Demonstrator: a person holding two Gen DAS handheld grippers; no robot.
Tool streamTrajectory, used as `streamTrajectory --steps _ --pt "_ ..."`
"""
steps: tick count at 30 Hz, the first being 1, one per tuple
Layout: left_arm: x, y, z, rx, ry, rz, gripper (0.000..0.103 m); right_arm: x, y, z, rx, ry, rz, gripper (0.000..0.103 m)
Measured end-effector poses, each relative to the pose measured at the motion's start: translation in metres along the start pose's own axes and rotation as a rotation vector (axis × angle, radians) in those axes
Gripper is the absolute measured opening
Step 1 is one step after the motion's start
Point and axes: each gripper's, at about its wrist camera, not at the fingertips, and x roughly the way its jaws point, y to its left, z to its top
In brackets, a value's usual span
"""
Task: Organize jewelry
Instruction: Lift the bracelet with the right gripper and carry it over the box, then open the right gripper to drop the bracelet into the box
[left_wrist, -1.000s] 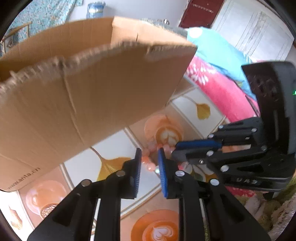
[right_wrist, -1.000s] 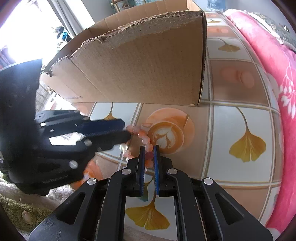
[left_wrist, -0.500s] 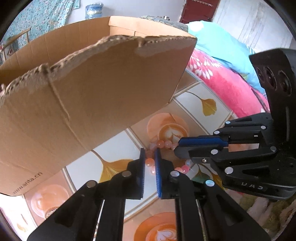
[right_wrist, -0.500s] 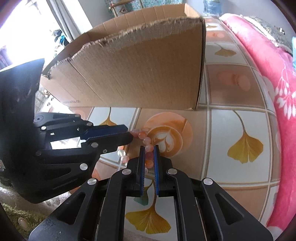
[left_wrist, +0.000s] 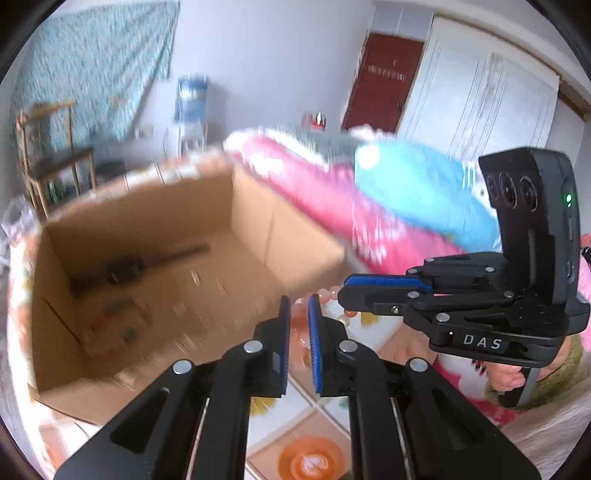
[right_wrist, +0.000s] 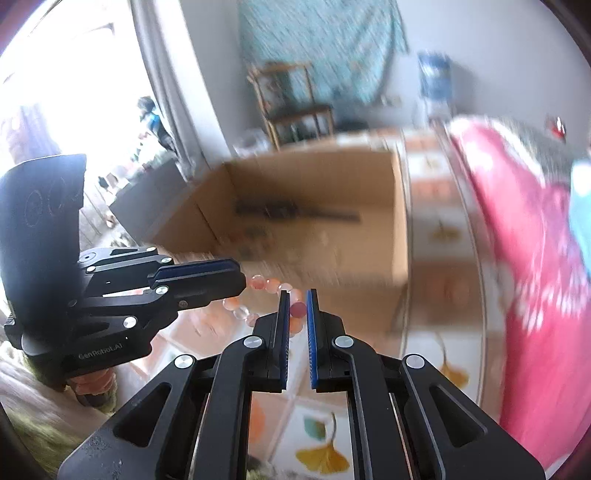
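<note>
A bracelet of pink, orange and clear beads (right_wrist: 266, 286) hangs in the air between my two grippers. My left gripper (left_wrist: 299, 306) is shut on one side of the bracelet (left_wrist: 301, 334). My right gripper (right_wrist: 295, 301) is shut on the other side. Both hold it above the near edge of an open cardboard box (left_wrist: 155, 266), also in the right wrist view (right_wrist: 314, 206). In the left wrist view the right gripper (left_wrist: 349, 291) comes in from the right. In the right wrist view the left gripper (right_wrist: 242, 282) comes in from the left. Dark items (right_wrist: 295, 212) lie on the box floor.
The box stands on a tablecloth with ginkgo leaves and coffee cups (right_wrist: 439, 354). A pink and blue blanket (left_wrist: 369, 199) lies to the right. A wooden chair (right_wrist: 295, 103) and a water dispenser (left_wrist: 188, 107) stand at the back wall.
Both grippers have lifted the bracelet off the tablecloth and risen above the box rim. The box's inside now shows. The views are blurred with motion.
</note>
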Motion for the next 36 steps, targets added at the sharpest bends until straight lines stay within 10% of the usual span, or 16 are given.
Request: streamTrajectory --steps 6,22,36 --pt "-0.001 0.021 0.027 0.019 -0.044 0.073 0.009 0.018 0.0 0.044 -0.07 -0.038 0.05 0.007" --pt "0.059 0.122 -0.008 -0.276 0.269 0.089 0.01 0.149 -0.006 0.052 -0.034 0.468 0.242 0.011" --pt "0.032 0.132 -0.001 -0.327 0.158 0.08 0.01 0.113 -0.021 0.061 0.019 0.339 0.194 0.022"
